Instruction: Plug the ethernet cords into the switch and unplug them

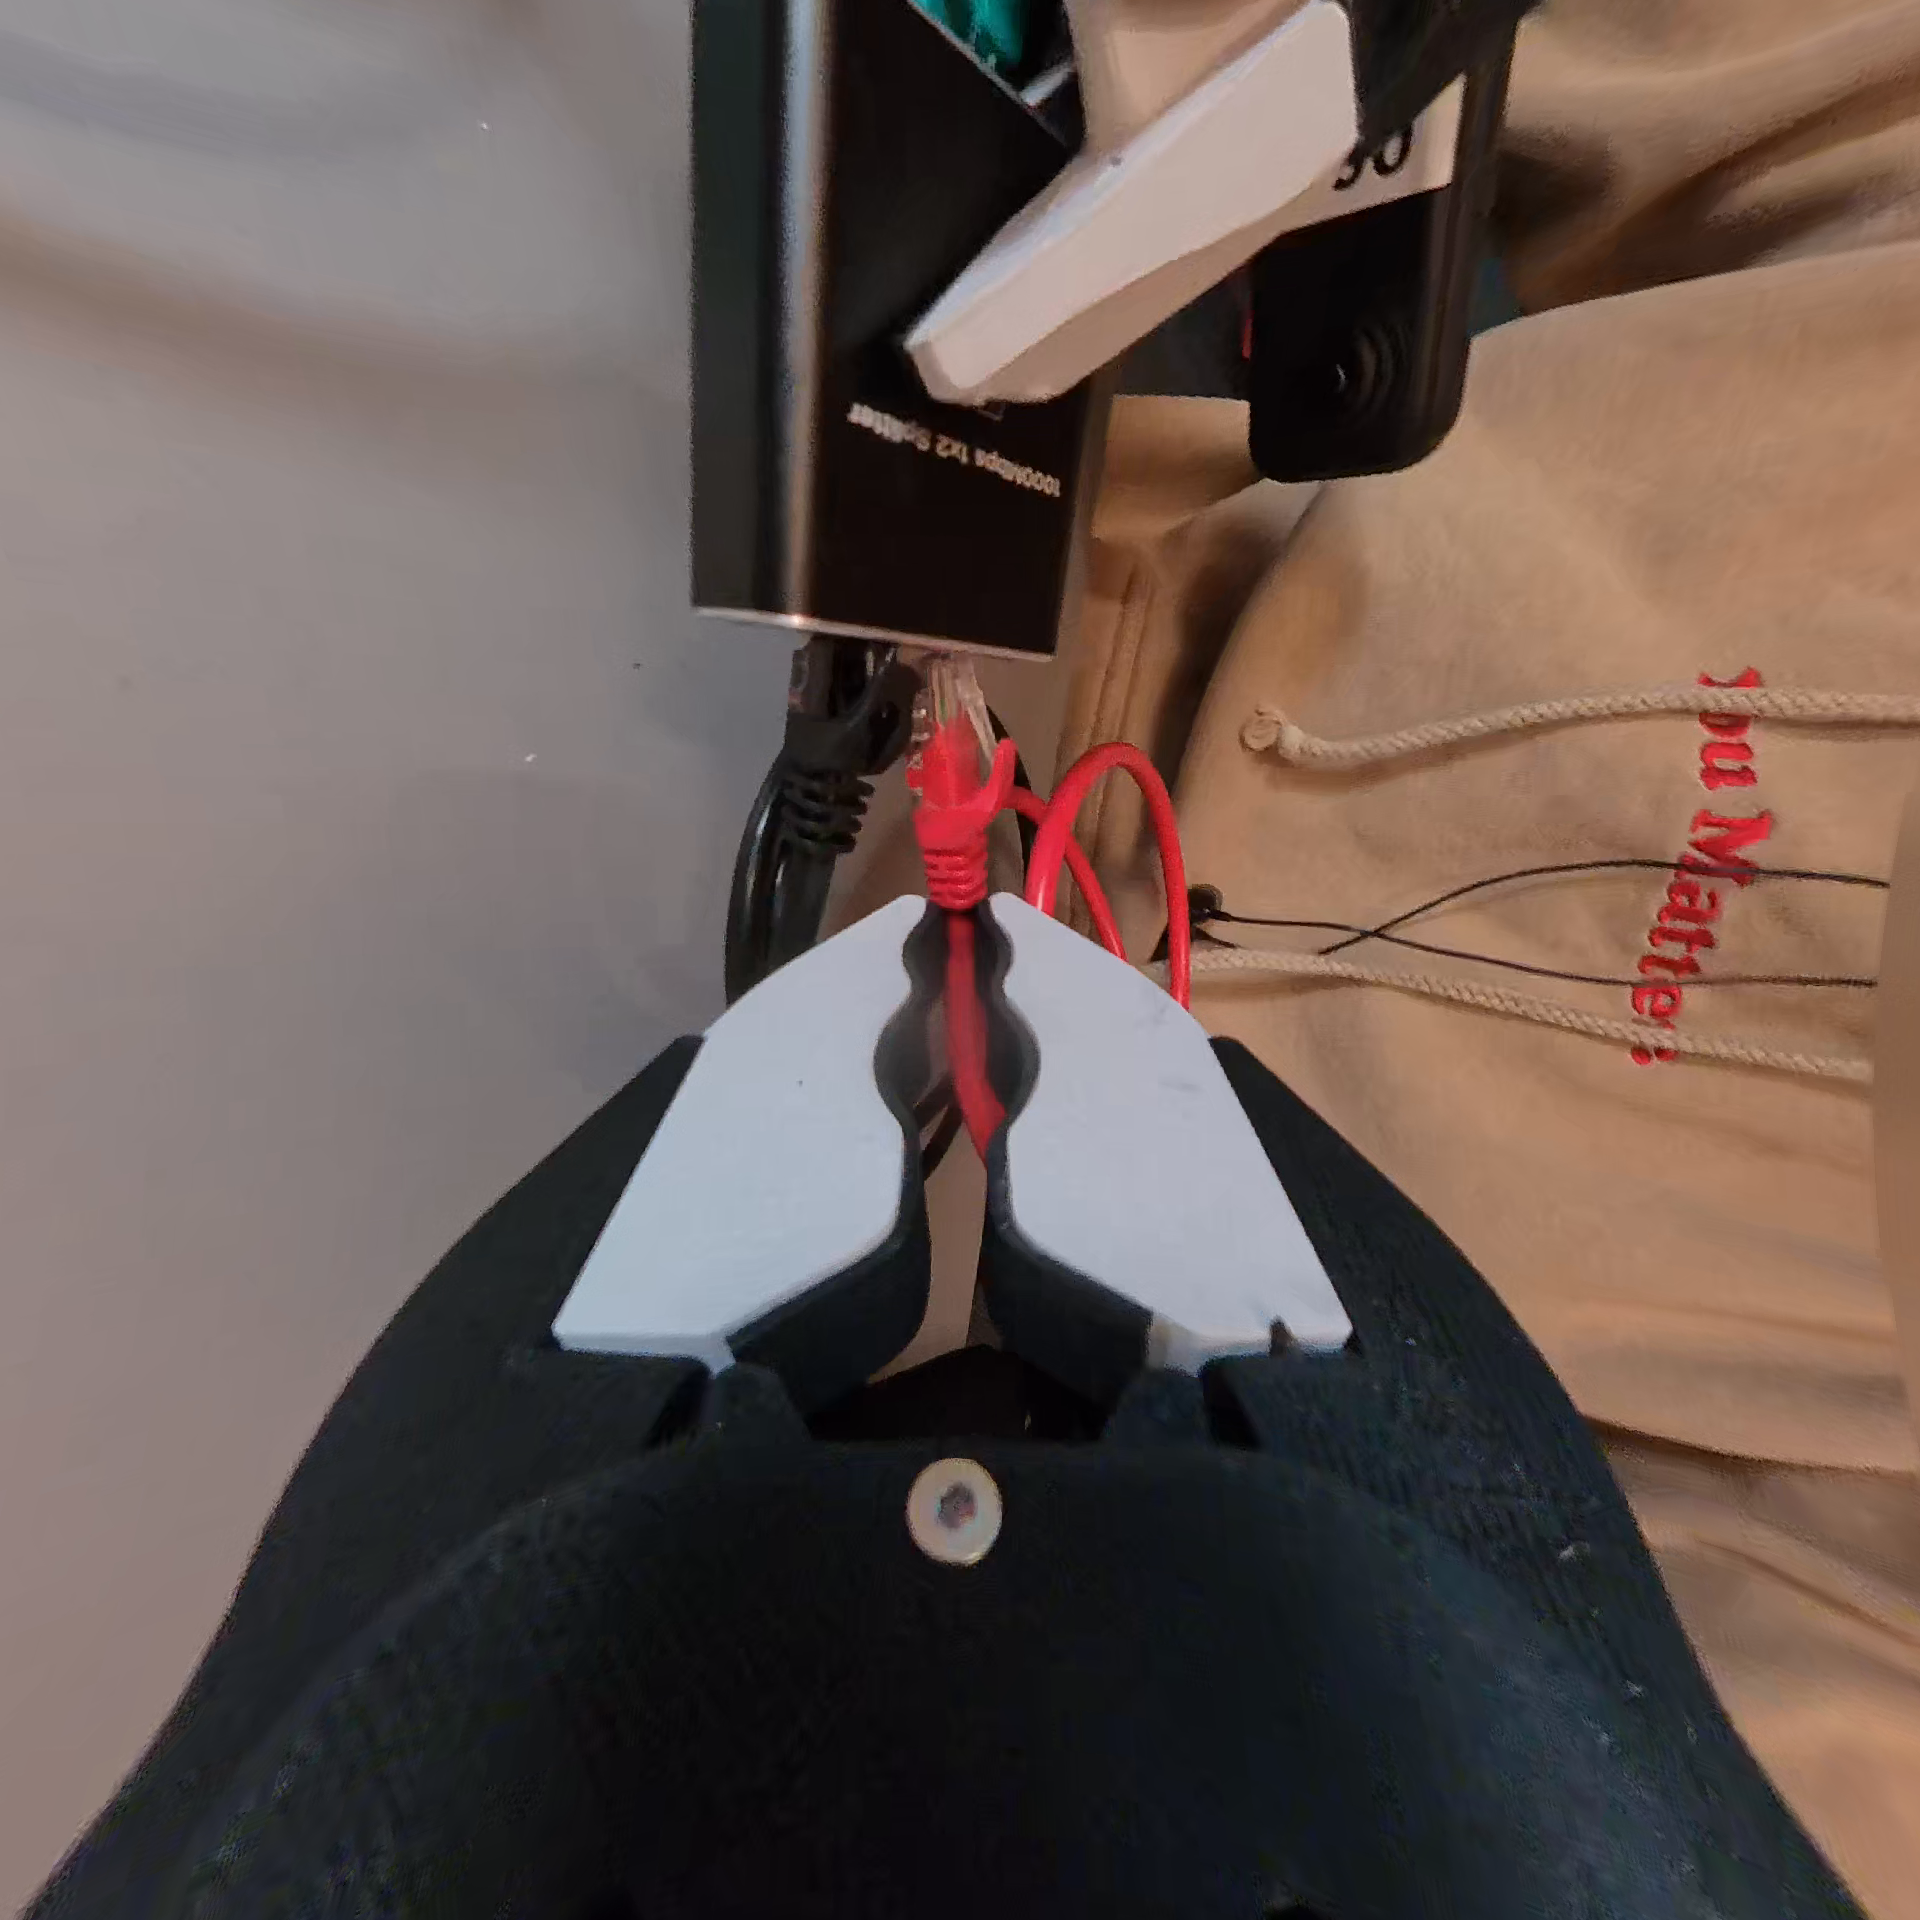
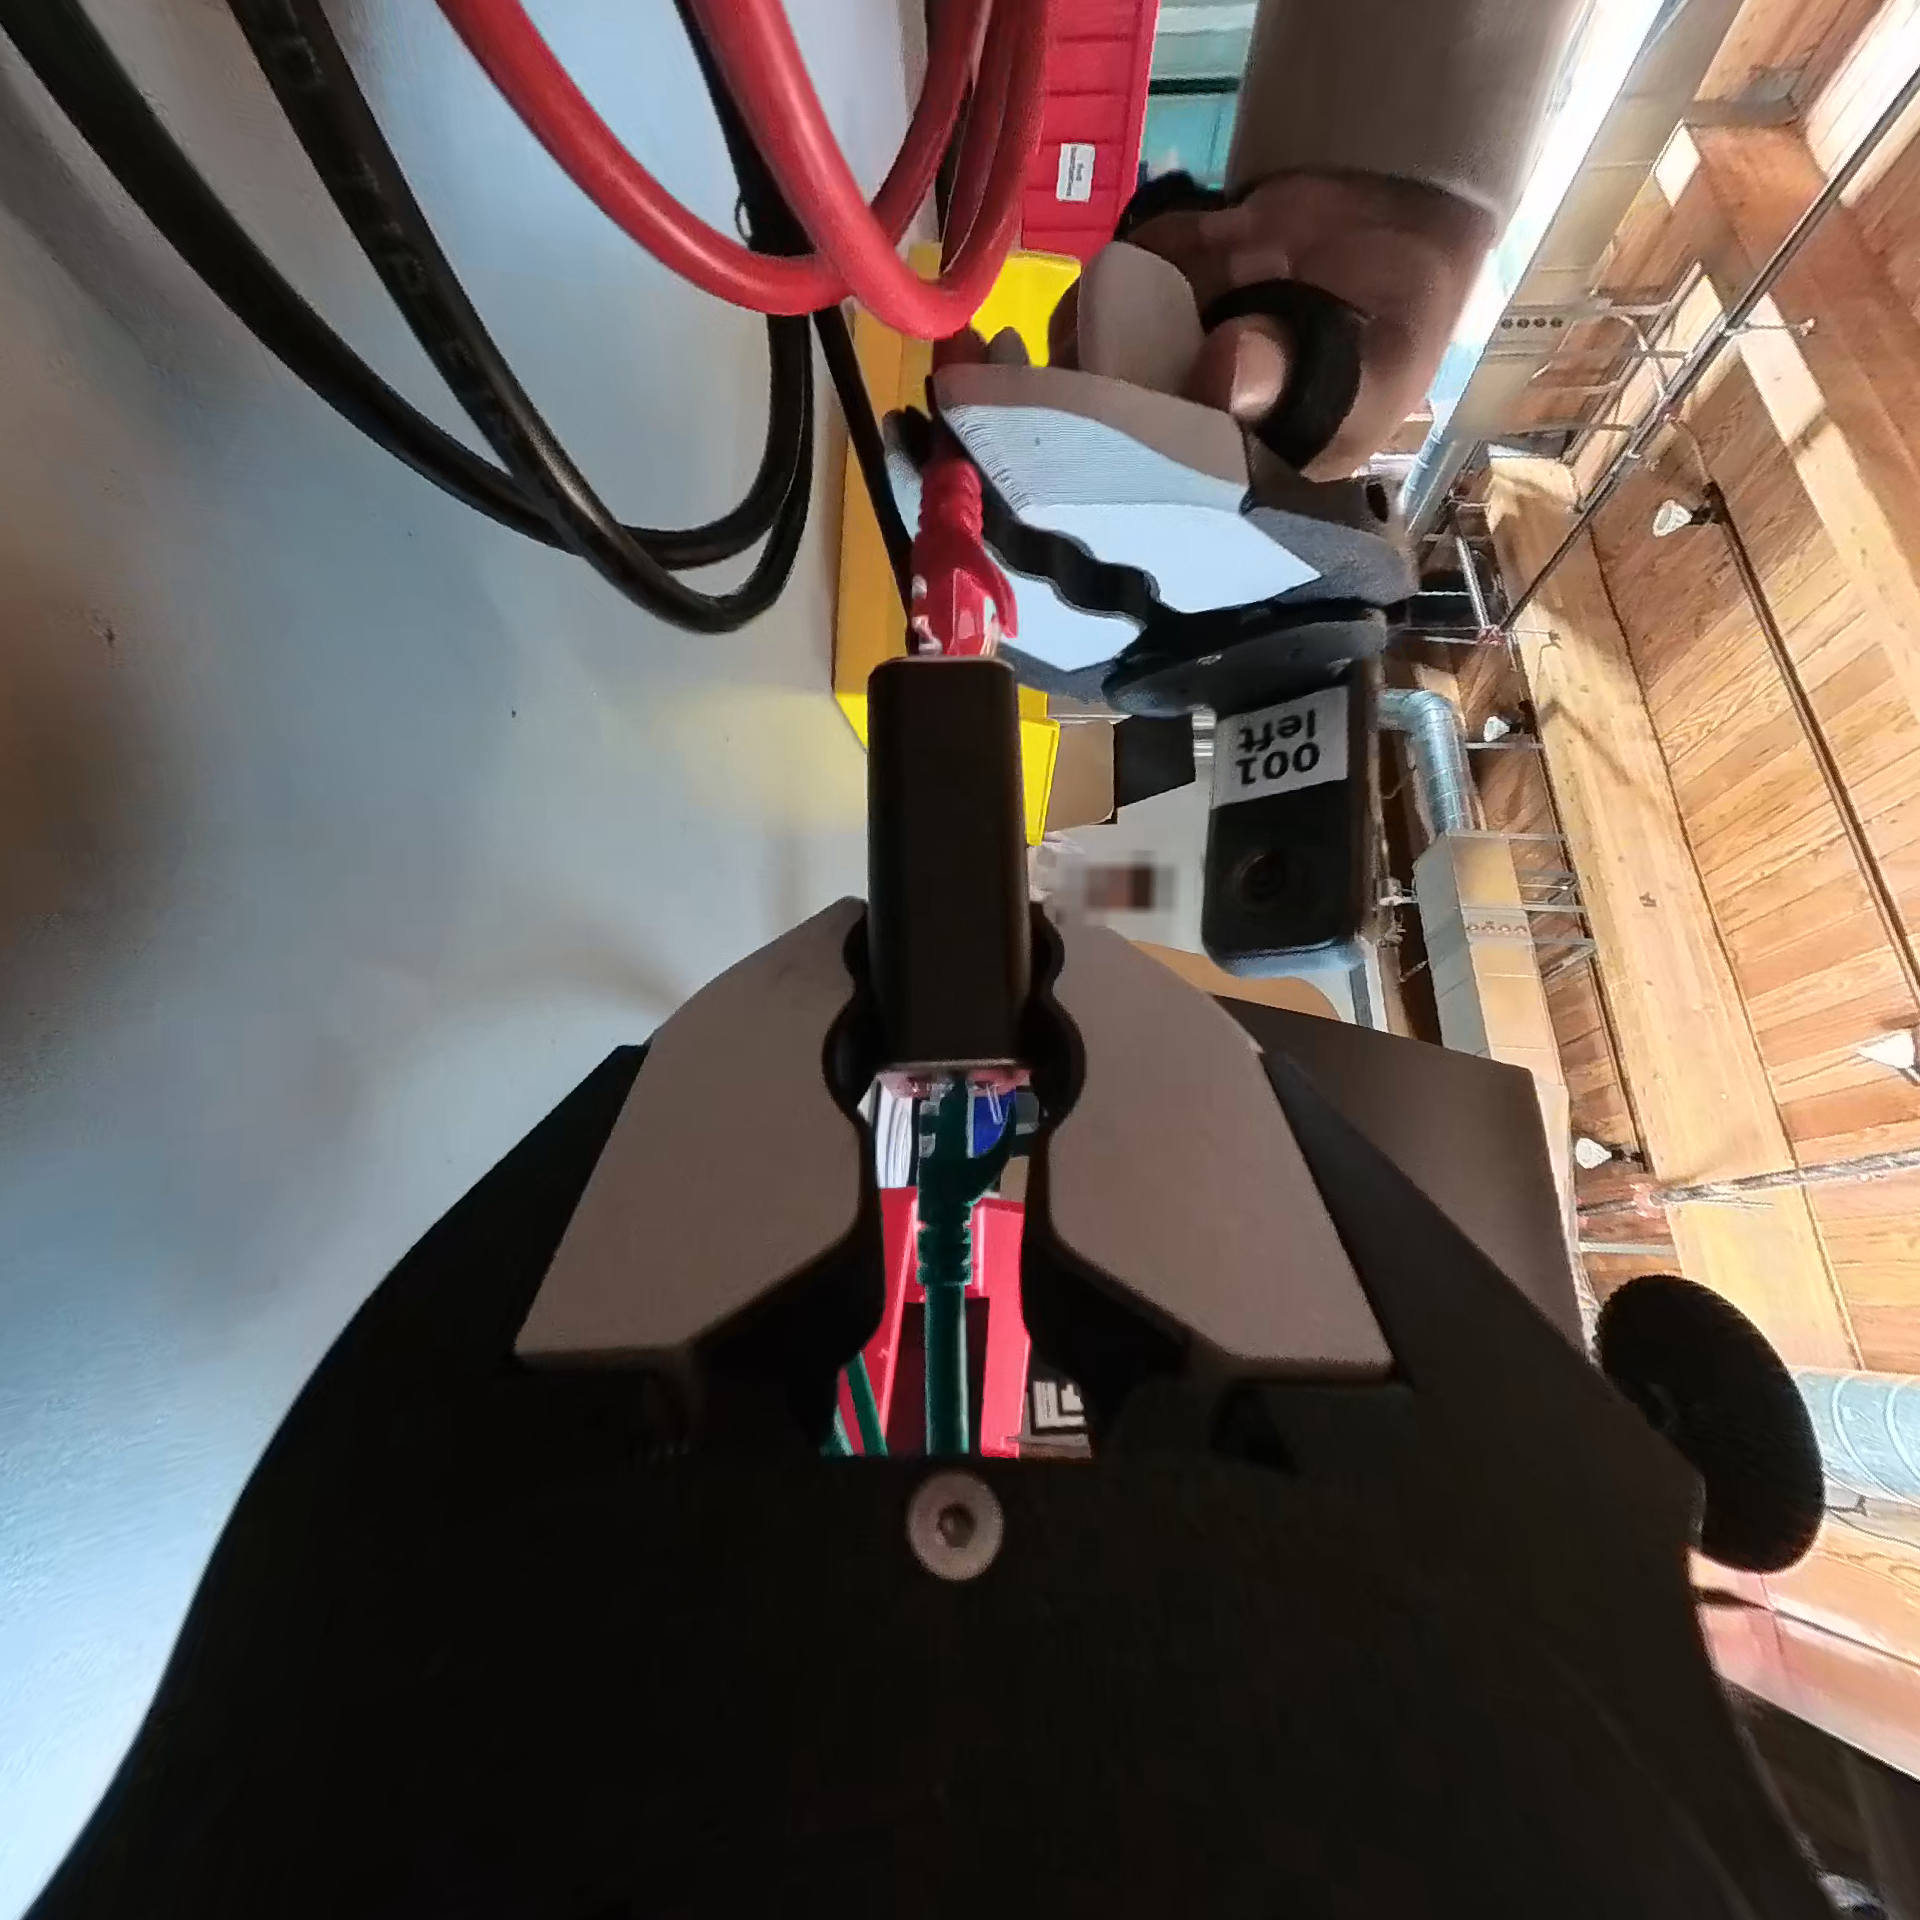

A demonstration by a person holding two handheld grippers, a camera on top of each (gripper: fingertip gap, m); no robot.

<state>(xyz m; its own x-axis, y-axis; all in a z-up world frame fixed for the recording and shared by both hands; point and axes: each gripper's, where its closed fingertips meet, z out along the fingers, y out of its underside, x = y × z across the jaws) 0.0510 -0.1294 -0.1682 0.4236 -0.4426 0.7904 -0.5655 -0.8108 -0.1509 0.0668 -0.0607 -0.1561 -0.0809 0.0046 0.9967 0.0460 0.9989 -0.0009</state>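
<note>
The black switch box (image 1: 914,447) hangs in the air, held by my right gripper (image 2: 951,920), whose fingers are shut on its sides (image 2: 940,873). My left gripper (image 1: 958,909) is shut on the red ethernet cord (image 1: 971,1029) just behind its red plug (image 1: 951,800). The plug's clear tip sits in the switch's near port. A black cord's plug (image 1: 831,748) sits in the port beside it. In the right wrist view the red plug (image 2: 951,582) meets the switch's far end, and a green cord (image 2: 948,1236) is plugged into the near end.
Loops of red cord (image 2: 727,208) and black cord (image 2: 582,499) hang over a white tabletop (image 1: 312,727). A yellow bin (image 2: 873,582) and a red bin (image 2: 1086,114) stand behind. A person in a beige hoodie (image 1: 1507,1143) is on the right. Spacing between my two grippers at the tips: around 7 centimeters.
</note>
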